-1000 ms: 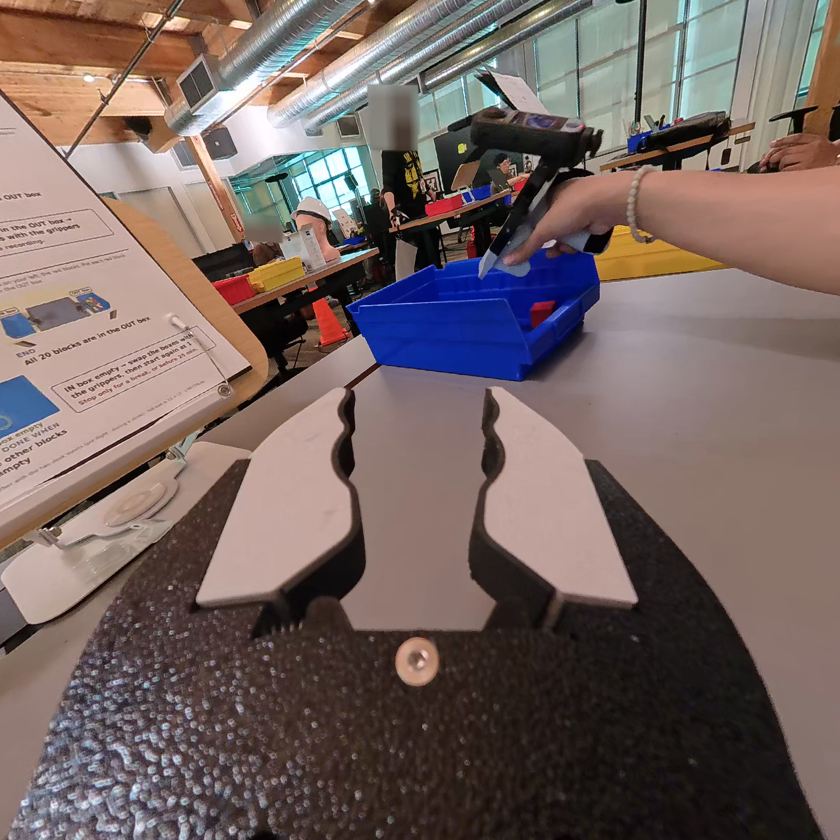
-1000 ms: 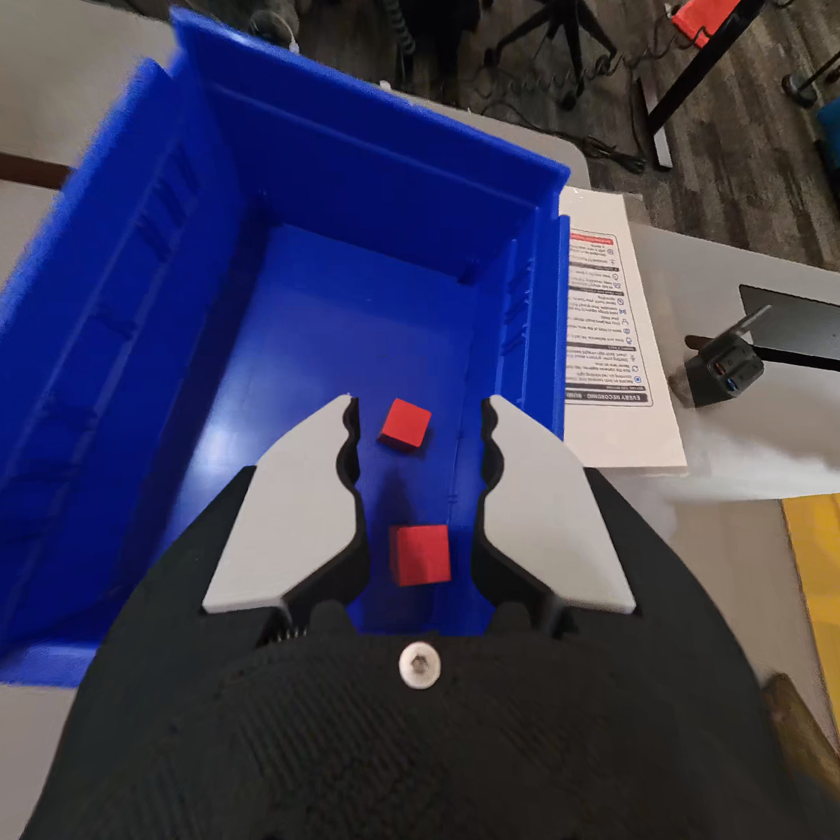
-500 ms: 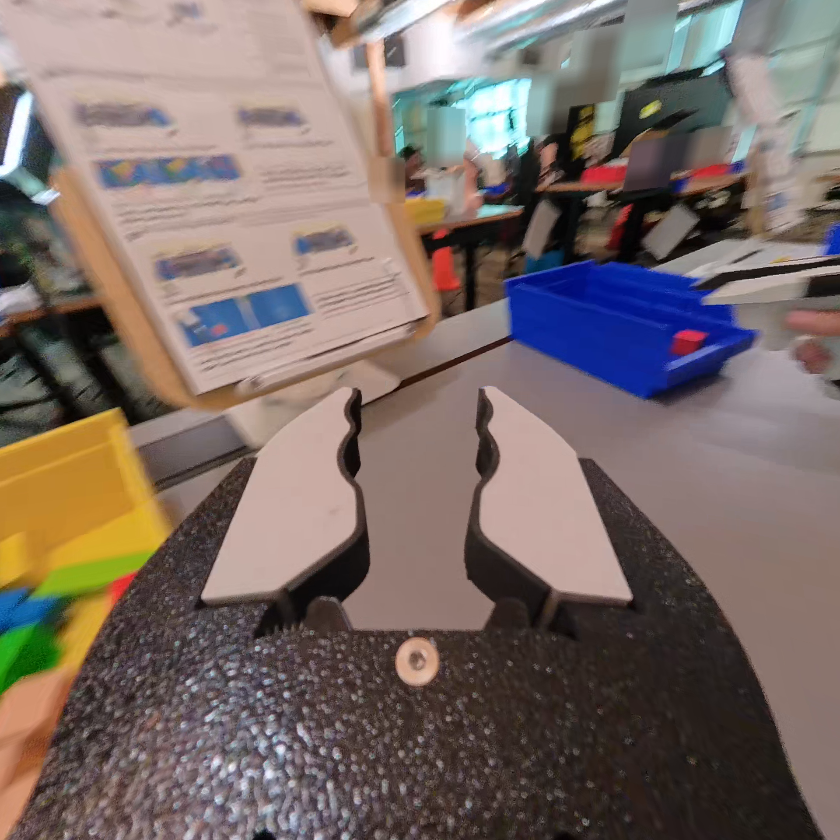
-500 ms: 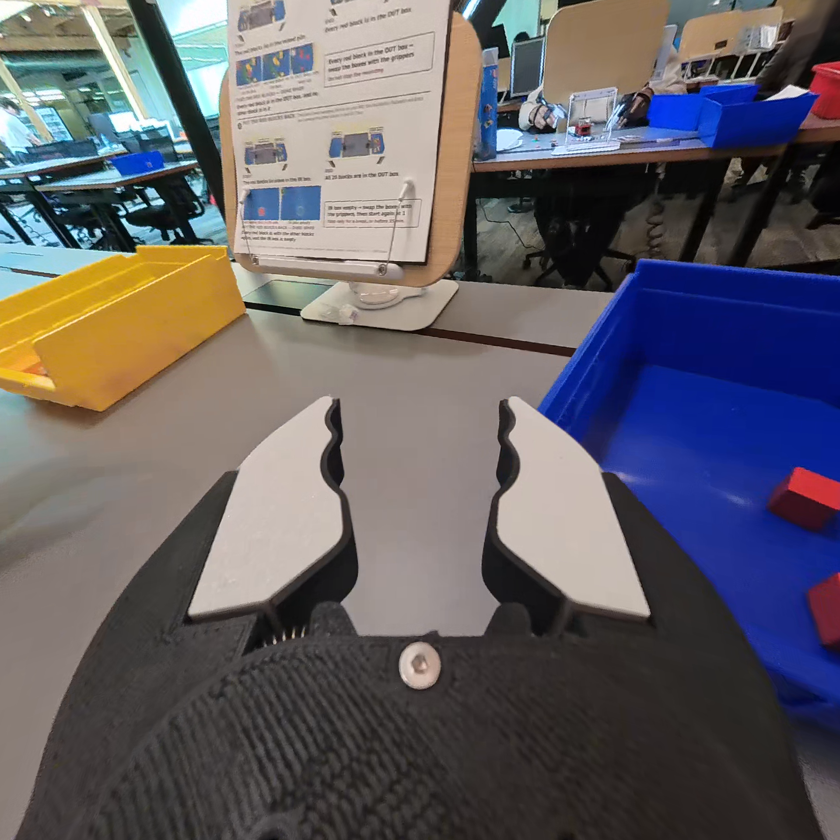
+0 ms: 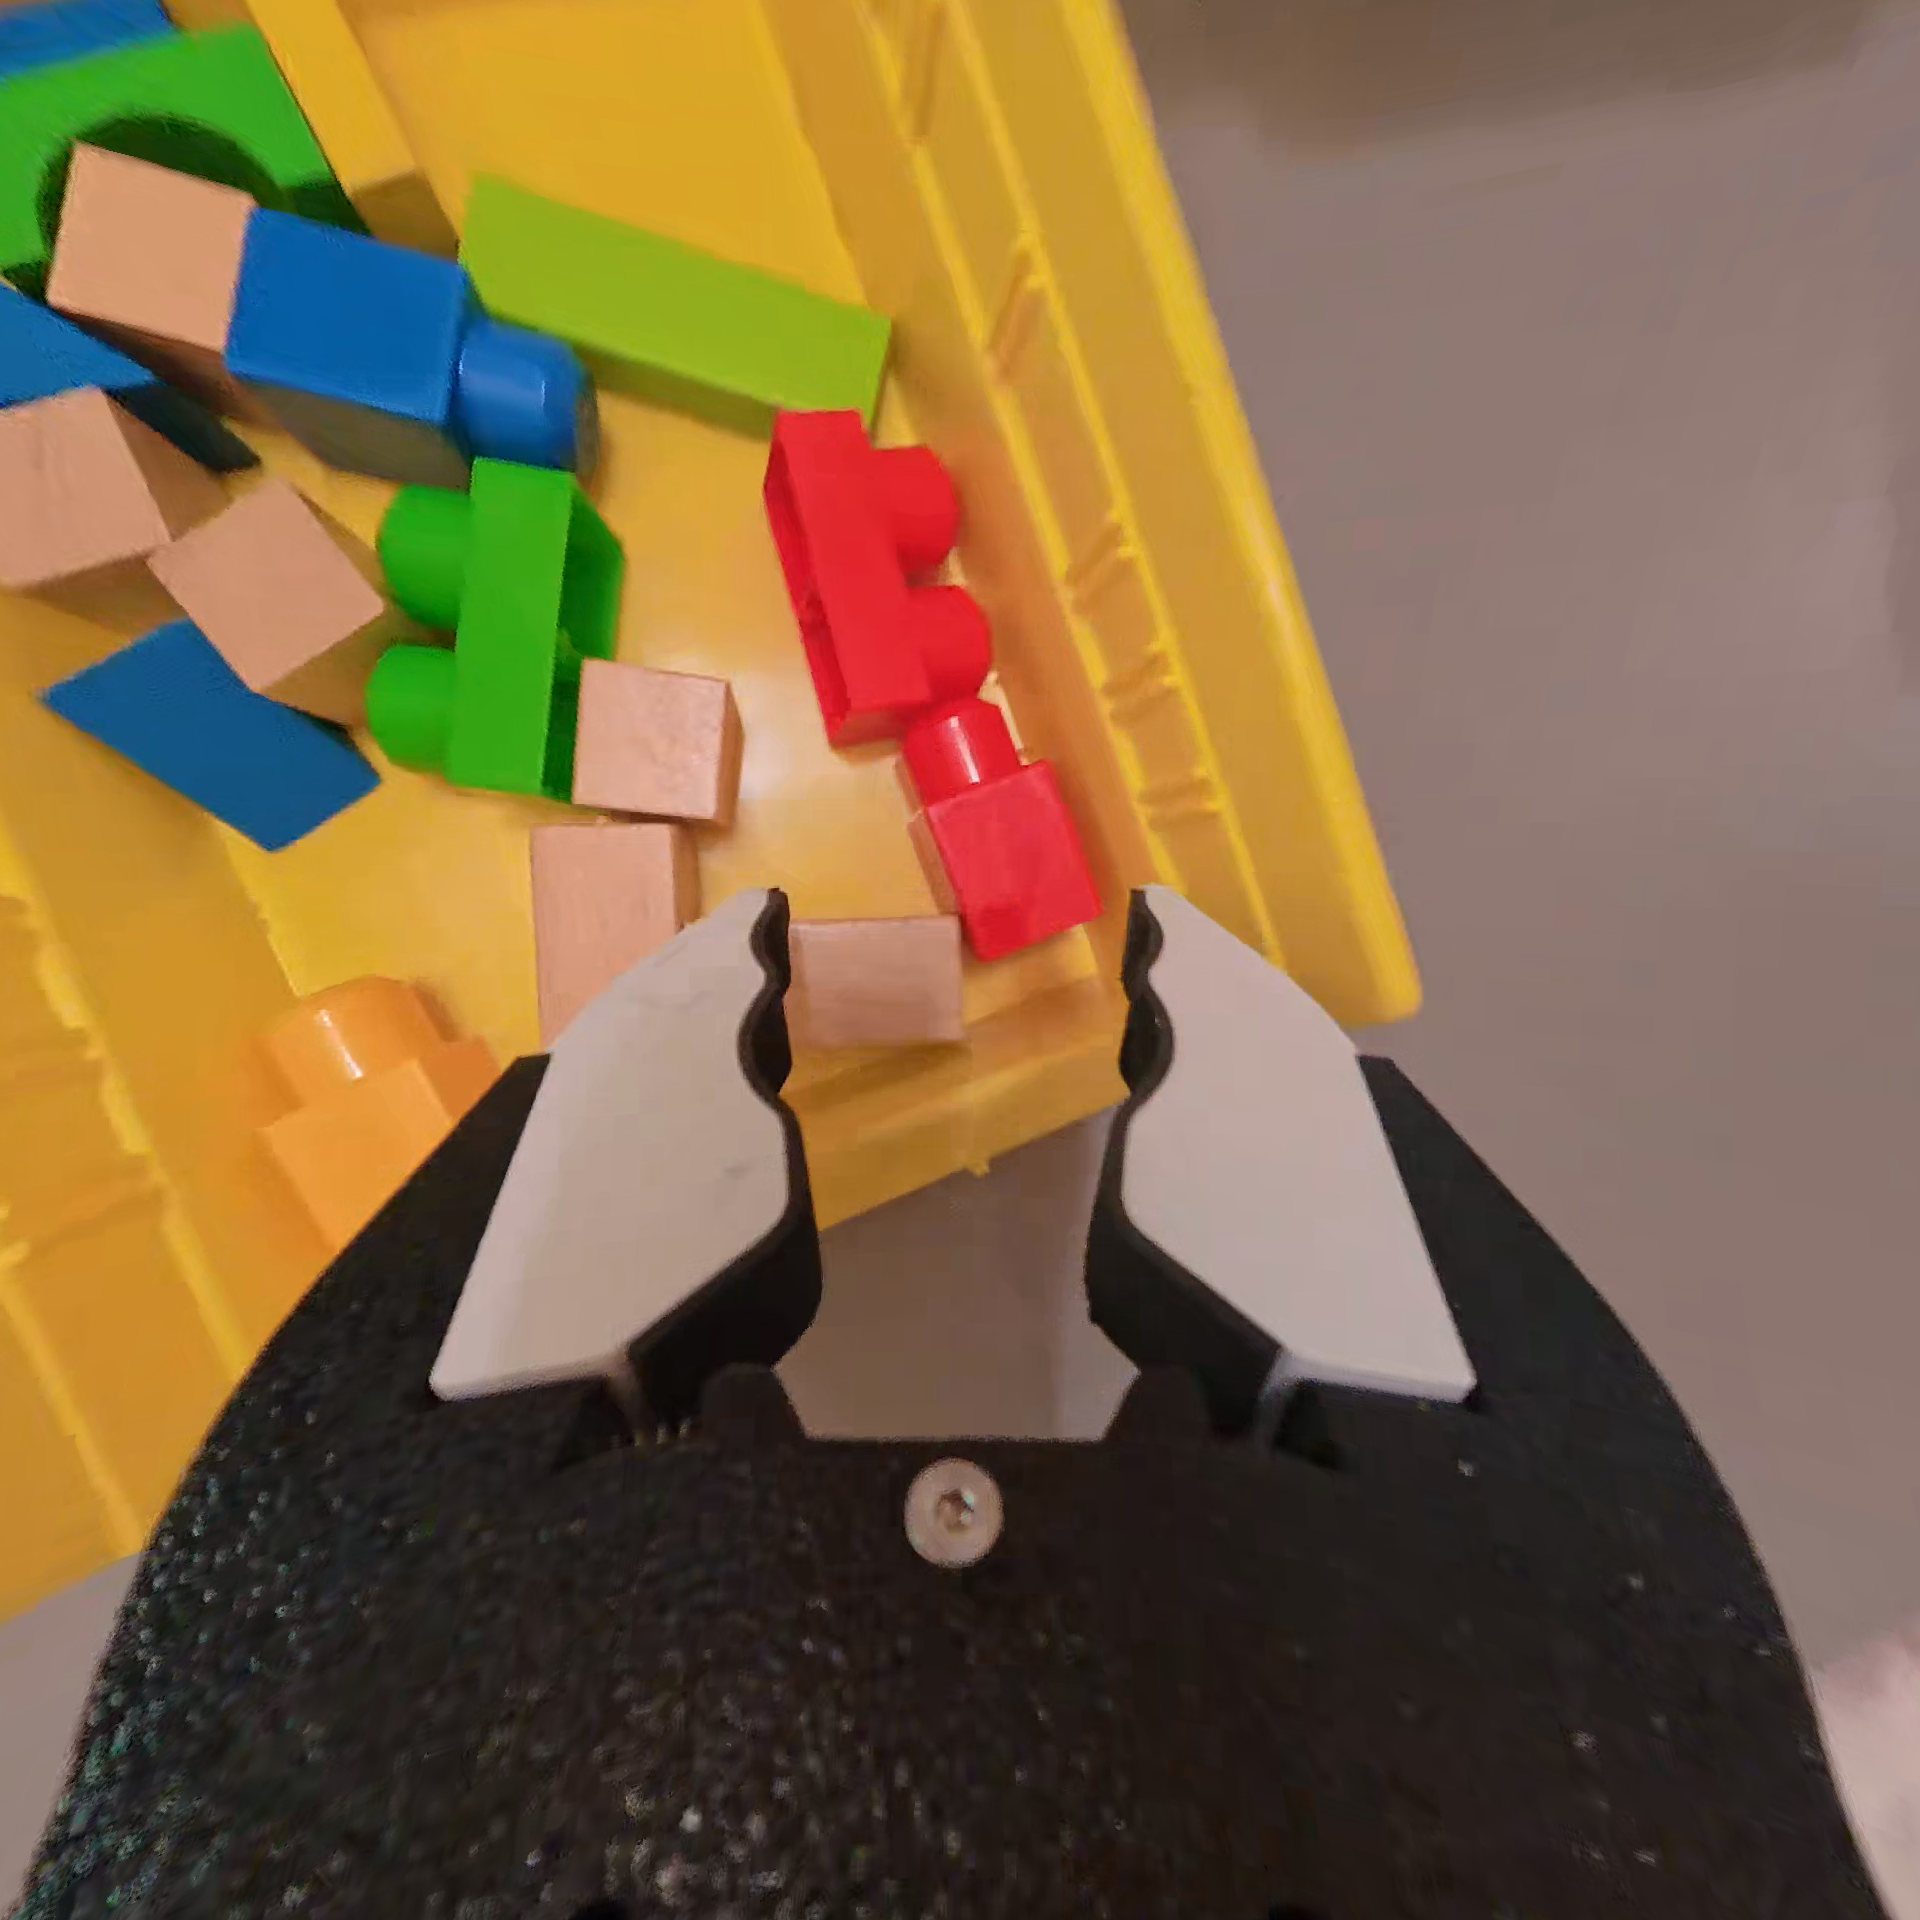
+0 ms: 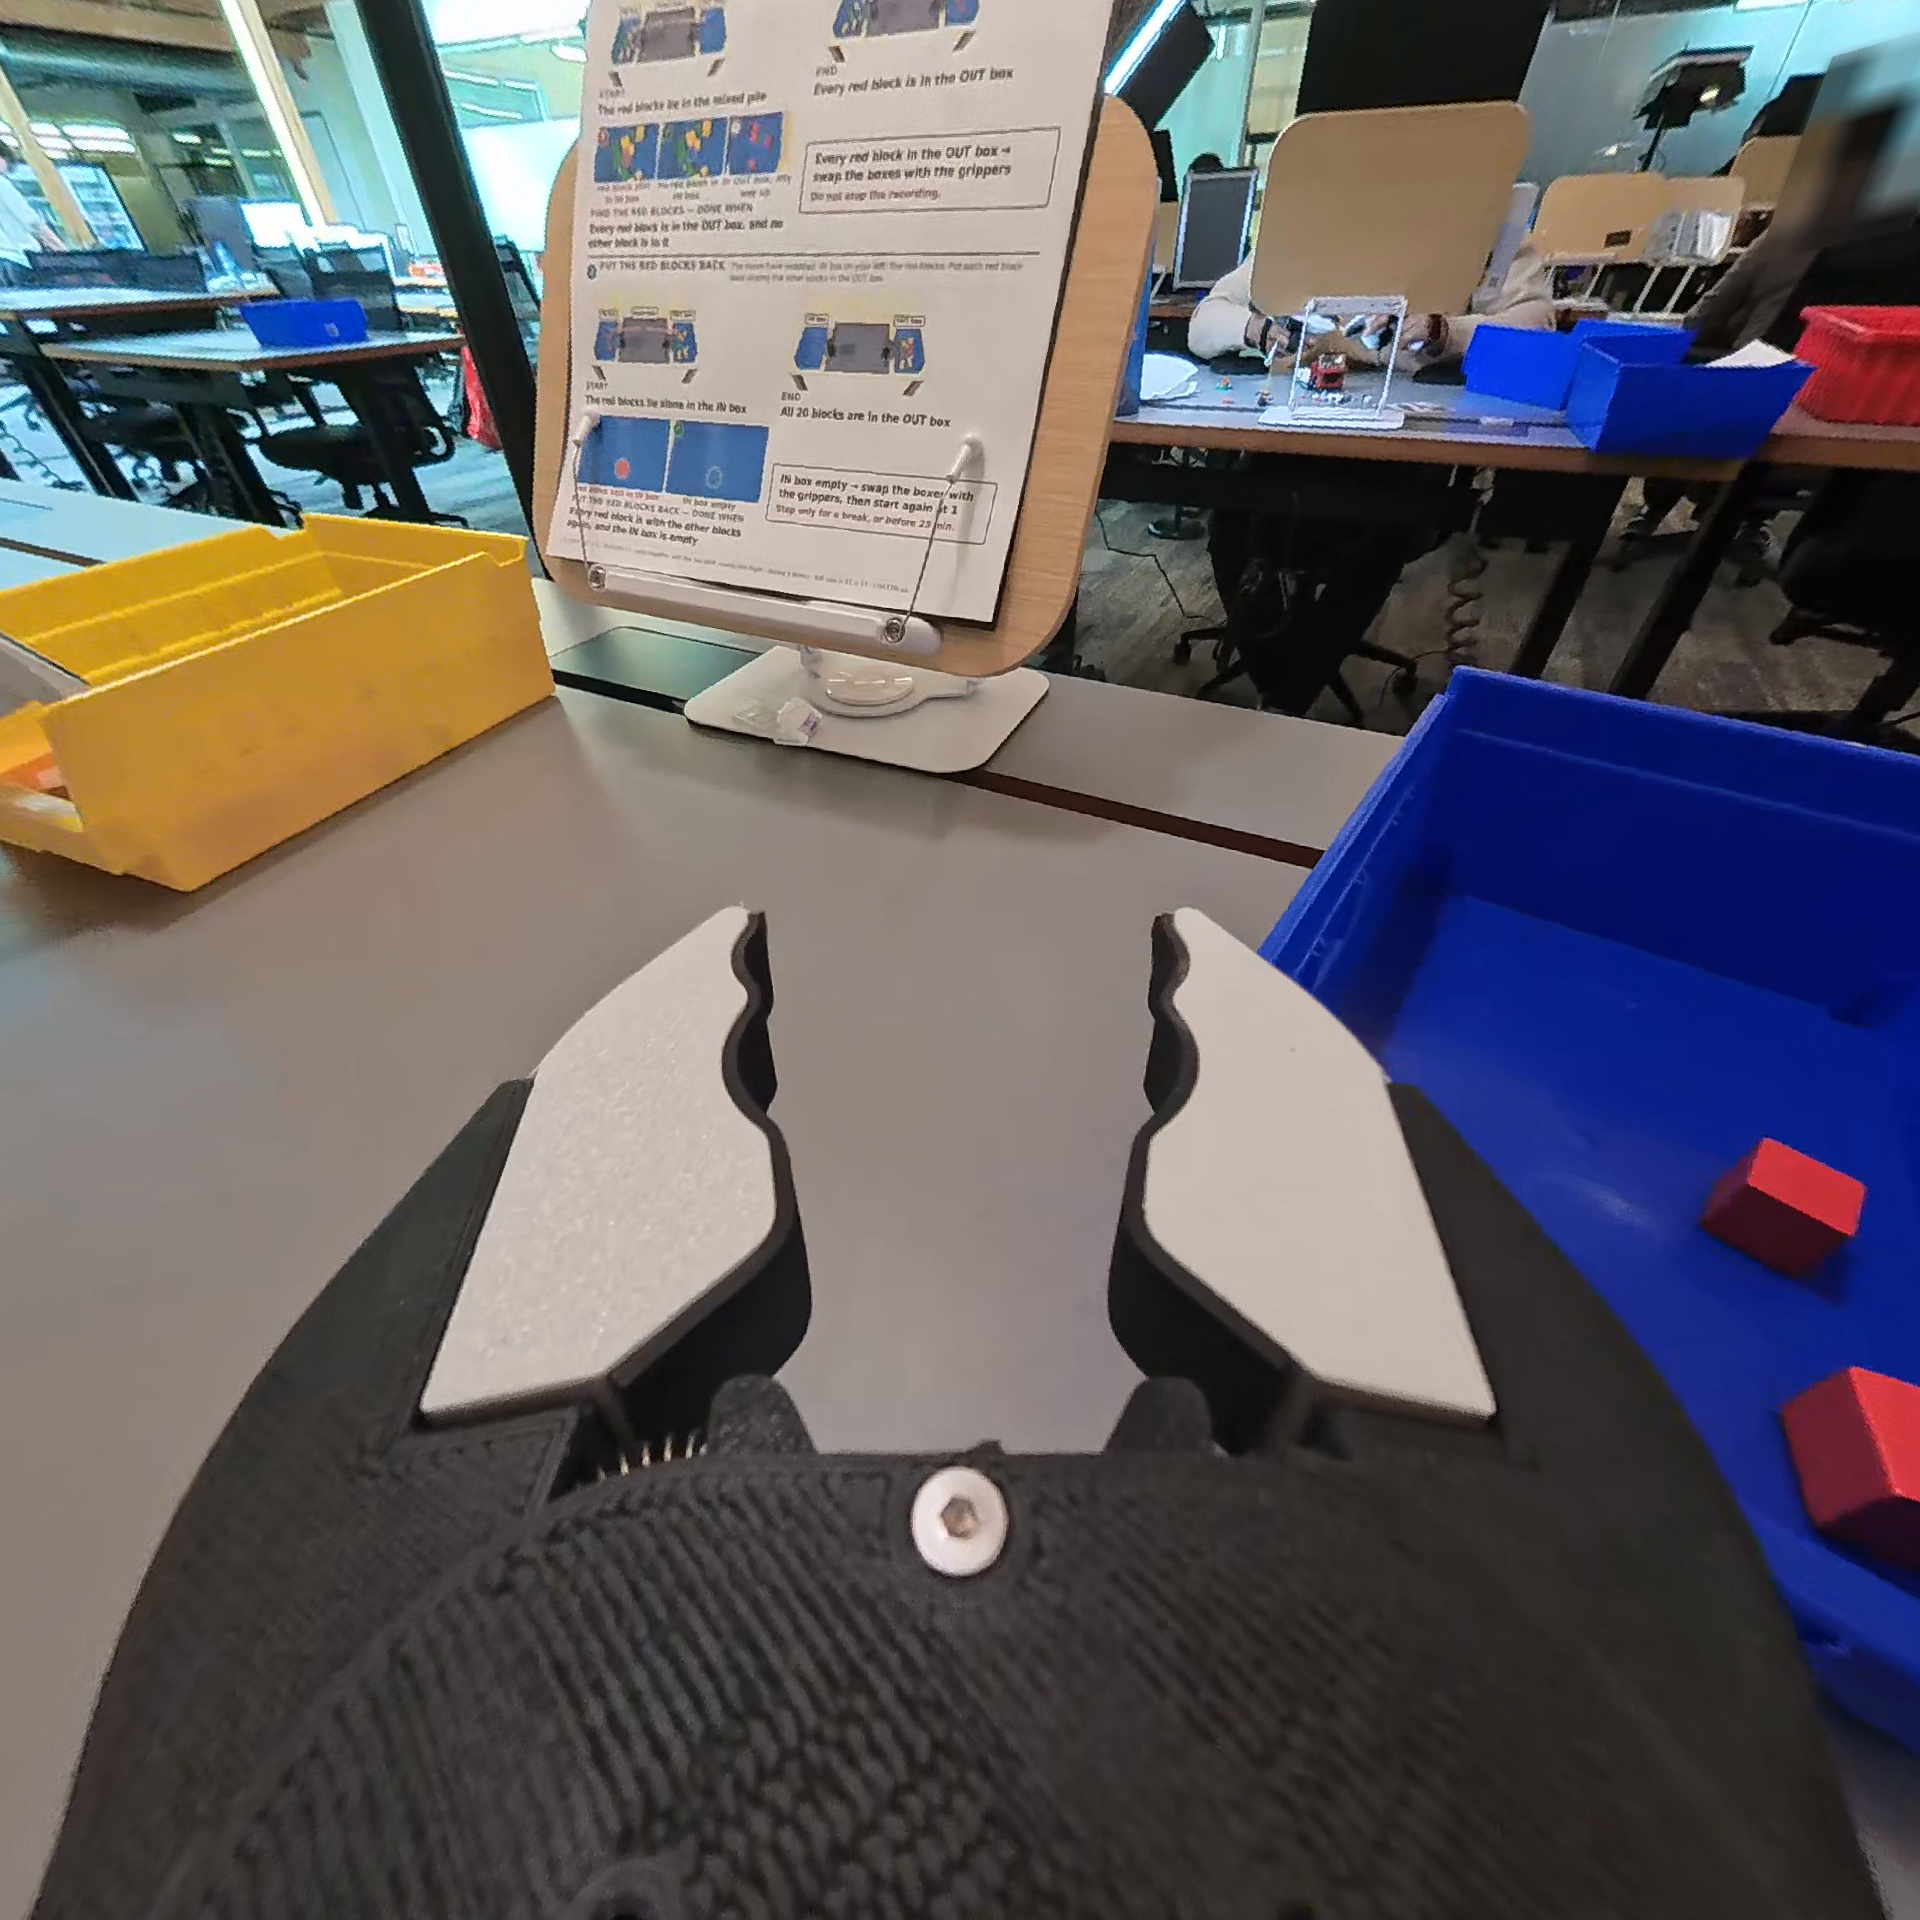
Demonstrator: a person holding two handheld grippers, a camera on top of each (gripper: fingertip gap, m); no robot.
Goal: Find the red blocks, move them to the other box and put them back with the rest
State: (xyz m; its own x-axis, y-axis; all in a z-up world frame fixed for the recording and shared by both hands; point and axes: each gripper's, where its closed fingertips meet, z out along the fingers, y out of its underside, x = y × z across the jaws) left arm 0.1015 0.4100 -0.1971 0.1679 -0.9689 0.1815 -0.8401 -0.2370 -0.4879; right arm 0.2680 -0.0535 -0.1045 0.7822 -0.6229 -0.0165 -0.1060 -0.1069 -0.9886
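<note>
While both tongs stay unclenched, left gripper (image 5: 956, 935) hovers over yellow bin (image 5: 1226, 520) with red blocks (image 5: 883, 571); right gripper (image 6: 961, 956) over grey table (image 6: 520, 987), blue bin (image 6: 1558, 935) right, workshop desks far.

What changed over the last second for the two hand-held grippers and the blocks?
The left hand-held gripper swung left from facing the blue box to over the yellow box, open above the small red block. The right hand-held gripper pulled out of the blue box and now faces the table, open. Two red cubes stayed in the blue box; nothing was grasped.
</note>
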